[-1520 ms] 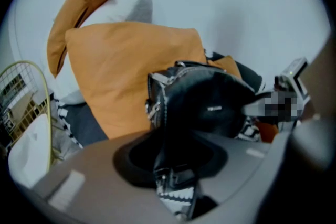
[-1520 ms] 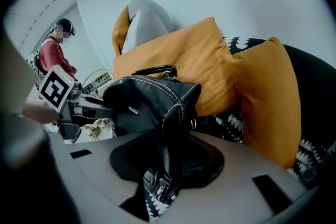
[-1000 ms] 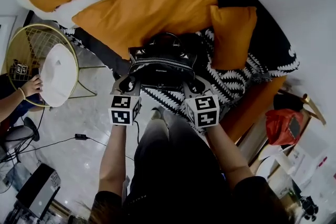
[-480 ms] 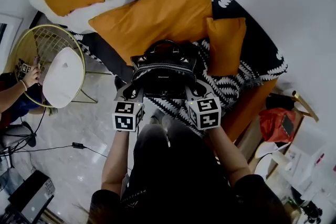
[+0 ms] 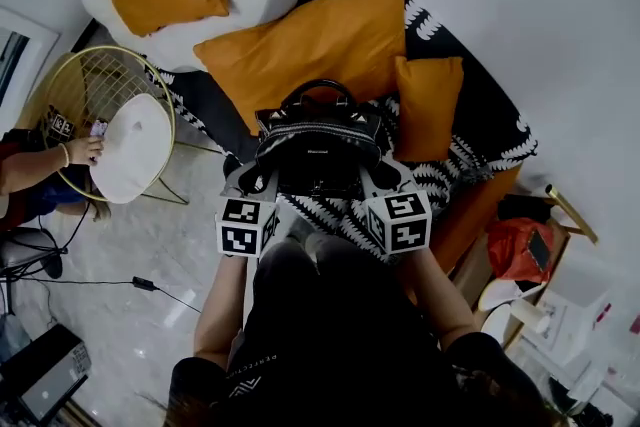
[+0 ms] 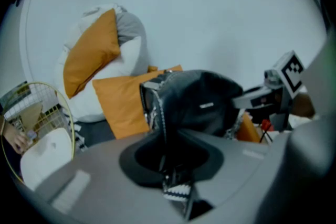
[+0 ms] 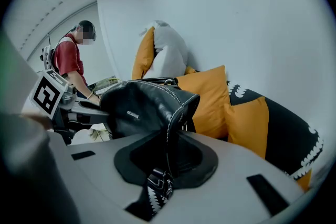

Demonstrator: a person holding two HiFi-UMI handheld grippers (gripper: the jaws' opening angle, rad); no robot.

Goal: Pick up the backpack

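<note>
The black leather backpack with white stitching and a top handle hangs in front of the sofa, held between both grippers. My left gripper clamps the bag's left side, and its jaws are closing with a fold of the bag between them. My right gripper clamps the right side, jaws likewise closing on a fold. In the left gripper view the backpack bulges out of the left gripper. Seen from the right gripper view, the backpack rises out of the right gripper.
Behind the bag lie a large orange pillow and a small orange cushion on the sofa's black-and-white throw. A gold wire chair stands at left, with a person's hand on it. A red bag sits at right.
Both grippers have risen together with the backpack held between them, and the bag has come up off the sofa edge. The person's hand at left has moved up onto the chair.
</note>
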